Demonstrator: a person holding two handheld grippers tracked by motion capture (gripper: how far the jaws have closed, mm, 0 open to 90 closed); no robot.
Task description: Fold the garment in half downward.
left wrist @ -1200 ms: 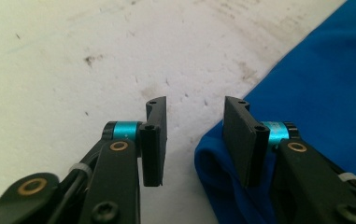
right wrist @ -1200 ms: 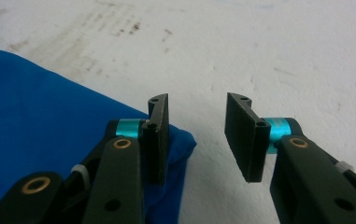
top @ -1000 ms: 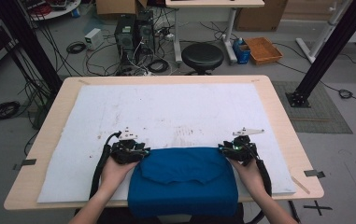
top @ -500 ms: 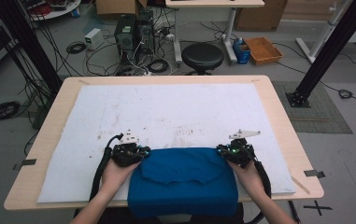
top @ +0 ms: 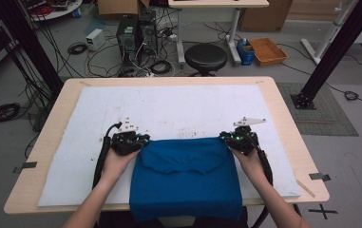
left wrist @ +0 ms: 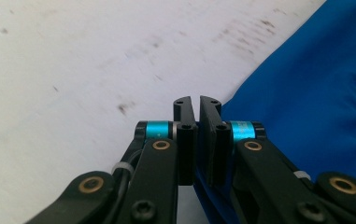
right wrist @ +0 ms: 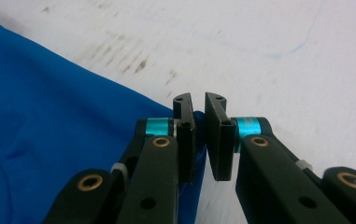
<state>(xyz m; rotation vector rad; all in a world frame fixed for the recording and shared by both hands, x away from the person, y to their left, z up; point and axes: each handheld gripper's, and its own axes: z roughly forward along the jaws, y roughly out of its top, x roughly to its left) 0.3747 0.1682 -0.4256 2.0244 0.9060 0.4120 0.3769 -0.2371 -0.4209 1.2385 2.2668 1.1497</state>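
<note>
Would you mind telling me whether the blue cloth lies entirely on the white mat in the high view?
No, the blue cloth runs past the near edge of the white mat and hangs over the table edge toward the person.

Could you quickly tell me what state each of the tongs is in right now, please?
Left tongs: just closed, shut on the blue cloth's far left corner.
Right tongs: just closed, shut on the blue cloth's far right corner.

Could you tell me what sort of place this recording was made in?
Most likely a robotics lab or workshop: computer towers and tangled cables sit on the floor behind the table, with black metal rig posts at the sides and a round stool nearby.
</note>
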